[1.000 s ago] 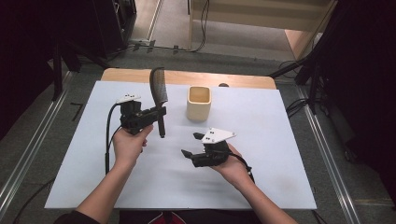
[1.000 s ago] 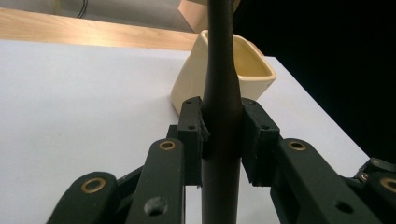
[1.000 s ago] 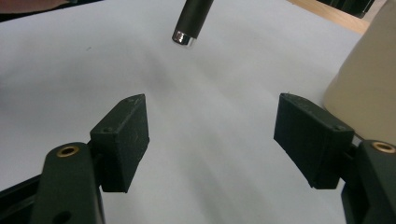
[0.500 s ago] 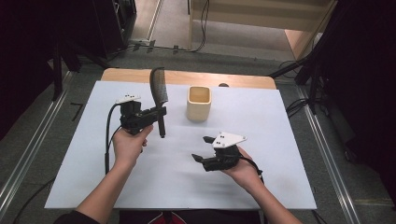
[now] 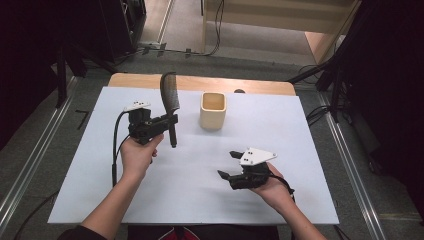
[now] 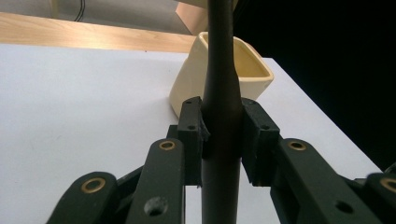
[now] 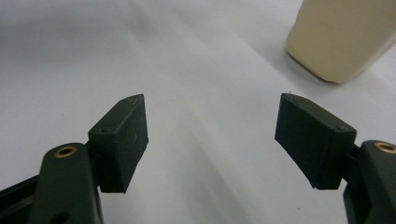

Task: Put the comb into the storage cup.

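Note:
A dark comb [image 5: 169, 92] stands upright above the left half of the white table [image 5: 280, 130], teeth up, handle down. My left gripper [image 5: 172, 120] is shut on its handle, and in the left gripper view the handle [image 6: 219, 56] rises between both pads of that gripper [image 6: 222, 130]. A cream square cup [image 5: 213, 110] stands just right of the comb, open and upright. My right gripper [image 5: 226, 164] hovers low near the front right and points left. Its jaws are open with nothing between them, over bare table in the right gripper view [image 7: 210, 135].
The cup [image 6: 187, 84] sits close behind the comb in the left gripper view, and the cup [image 7: 345, 37] is at the upper right in the right gripper view. A wooden strip [image 5: 200, 82] edges the table's far side. Dark stands and cables surround the table.
My right gripper has drifted to the right and nearer the front edge, still open. The left gripper and the comb have stayed where they were.

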### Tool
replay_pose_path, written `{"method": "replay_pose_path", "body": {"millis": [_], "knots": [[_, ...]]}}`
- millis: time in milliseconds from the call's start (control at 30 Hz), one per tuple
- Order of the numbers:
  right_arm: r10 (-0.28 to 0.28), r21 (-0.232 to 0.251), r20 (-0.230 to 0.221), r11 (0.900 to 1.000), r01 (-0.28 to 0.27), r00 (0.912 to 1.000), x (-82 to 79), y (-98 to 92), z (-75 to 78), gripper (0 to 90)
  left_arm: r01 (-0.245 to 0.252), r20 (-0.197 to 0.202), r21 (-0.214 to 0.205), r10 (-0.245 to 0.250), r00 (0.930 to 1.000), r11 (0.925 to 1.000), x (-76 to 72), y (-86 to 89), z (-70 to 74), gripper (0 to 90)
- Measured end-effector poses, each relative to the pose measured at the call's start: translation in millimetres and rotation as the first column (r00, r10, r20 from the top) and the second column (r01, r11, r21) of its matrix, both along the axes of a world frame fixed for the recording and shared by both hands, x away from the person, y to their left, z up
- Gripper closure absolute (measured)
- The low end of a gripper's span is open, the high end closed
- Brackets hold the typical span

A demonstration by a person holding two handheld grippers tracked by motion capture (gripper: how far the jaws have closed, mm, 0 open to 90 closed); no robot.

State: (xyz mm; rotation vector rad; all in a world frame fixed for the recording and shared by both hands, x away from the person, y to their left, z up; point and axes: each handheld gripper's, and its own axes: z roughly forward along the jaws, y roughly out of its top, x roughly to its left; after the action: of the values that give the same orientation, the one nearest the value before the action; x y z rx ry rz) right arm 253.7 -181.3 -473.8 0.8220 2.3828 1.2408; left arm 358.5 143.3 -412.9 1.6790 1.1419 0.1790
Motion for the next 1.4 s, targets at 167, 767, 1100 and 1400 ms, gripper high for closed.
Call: {"method": "replay_pose_path", "body": {"millis": [167,767,1100,1400], "knots": [[-0.008,-0.001,-0.002,1.0,0.008,1.0,-3.8,-10.7,1.3,23.7,-0.002,0.003,-0.003,0.002,1.0,1.0,-0.1,-0.1,-0.1,73.0],[-0.056,-0.011,-0.031,0.9984,0.056,0.998,-23.7,-42.7,-4.4,23.4,0.015,0.021,-0.01,-0.014,0.9997,0.9998,4.0,-7.3,-4.3,73.0],[-0.076,-0.016,-0.034,0.997,0.076,0.9965,-30.2,-56.4,-7.0,23.4,0.035,0.038,-0.013,-0.034,0.9987,0.9993,10.4,-16.6,0.6,73.0],[-0.079,-0.014,-0.041,0.9968,0.078,0.996,-30.8,-59.5,-7.9,23.4,0.037,0.061,-0.029,-0.035,0.9975,0.9989,20.2,-23.7,9.6,73.0]]}}
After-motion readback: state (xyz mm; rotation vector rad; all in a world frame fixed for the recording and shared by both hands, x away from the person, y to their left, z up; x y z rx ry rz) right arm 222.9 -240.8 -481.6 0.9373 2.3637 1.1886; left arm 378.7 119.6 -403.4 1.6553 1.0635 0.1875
